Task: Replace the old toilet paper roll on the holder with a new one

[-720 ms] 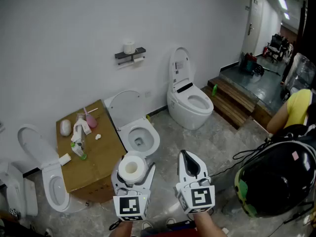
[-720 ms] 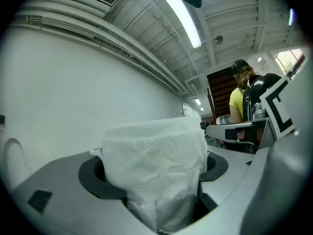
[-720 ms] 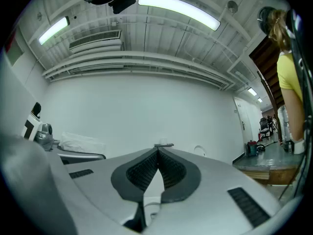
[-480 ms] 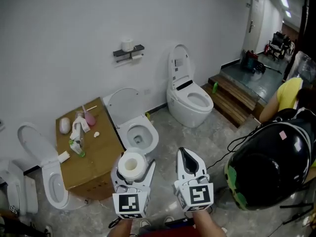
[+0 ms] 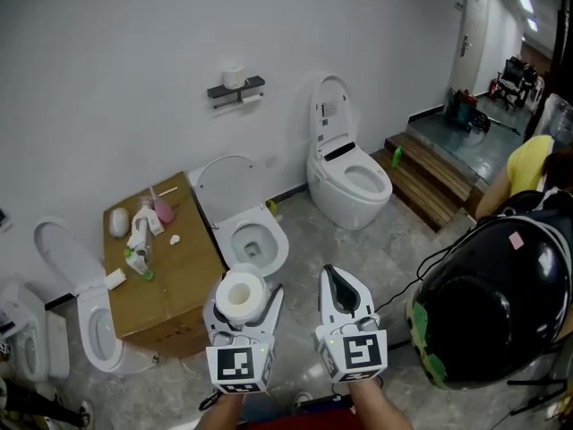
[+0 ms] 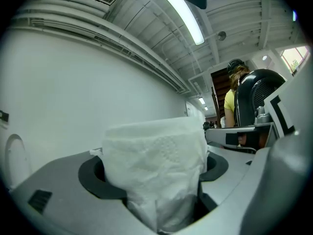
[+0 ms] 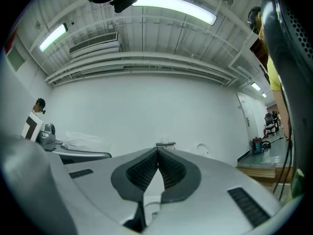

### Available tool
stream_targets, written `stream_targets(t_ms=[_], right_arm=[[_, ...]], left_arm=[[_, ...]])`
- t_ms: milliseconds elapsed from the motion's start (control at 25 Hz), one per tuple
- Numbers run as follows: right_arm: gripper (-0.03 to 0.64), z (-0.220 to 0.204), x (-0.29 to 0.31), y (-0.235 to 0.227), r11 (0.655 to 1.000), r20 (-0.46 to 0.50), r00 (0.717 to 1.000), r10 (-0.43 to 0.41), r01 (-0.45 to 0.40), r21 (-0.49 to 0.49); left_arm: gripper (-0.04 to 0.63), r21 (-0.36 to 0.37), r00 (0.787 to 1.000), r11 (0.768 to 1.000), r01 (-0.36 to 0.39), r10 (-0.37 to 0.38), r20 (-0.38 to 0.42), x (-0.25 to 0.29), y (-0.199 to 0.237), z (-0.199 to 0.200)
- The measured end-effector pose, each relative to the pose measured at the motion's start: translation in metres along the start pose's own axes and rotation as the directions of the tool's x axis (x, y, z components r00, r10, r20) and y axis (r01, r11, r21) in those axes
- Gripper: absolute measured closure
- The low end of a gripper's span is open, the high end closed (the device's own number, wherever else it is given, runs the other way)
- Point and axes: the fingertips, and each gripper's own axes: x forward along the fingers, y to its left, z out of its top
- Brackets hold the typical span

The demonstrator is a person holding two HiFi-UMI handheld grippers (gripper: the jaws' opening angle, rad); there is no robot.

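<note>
Gripping new toilet paper roll (image 5: 240, 294), left hand-held gripper (image 5: 243, 312) spread wide; right hand-held gripper (image 5: 340, 283) clenched.

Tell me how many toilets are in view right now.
3. The left toilet stands left of the cardboard box. The middle toilet is right of the box, below the wall holder. The right toilet is further right. A white fixture cut off at the left edge may be a fourth.

White wall (image 5: 107, 61), grey marbled floor (image 5: 380, 253)
</note>
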Motion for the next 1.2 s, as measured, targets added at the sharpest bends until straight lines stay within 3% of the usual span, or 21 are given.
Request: stream_targets(t_ms=[440, 880, 1200], right_arm=[[0.598, -0.02, 0.082, -0.012, 0.999, -0.028, 0.999, -0.026, 0.025, -0.045], [0.598, -0.021, 0.224, -0.009, 0.994, -0.038, 0.995, -0.09, 0.087, -0.069], [0.598, -0.026, 0.283, -0.014, 0.988, -0.038, 0.99, -0.132, 0.129, -0.083]], left_arm=[[0.152, -0.008, 0.999, 0.999, 0.042, -0.042, 0.013, 0.082, 0.038, -0.017], [0.152, -0.043, 0.995, 0.994, 0.099, -0.097, 0.029, 0.196, 0.132, -0.013], [0.152, -0.035, 0.991, 0.991, 0.131, -0.13, 0.031, 0.25, 0.172, -0.014]])
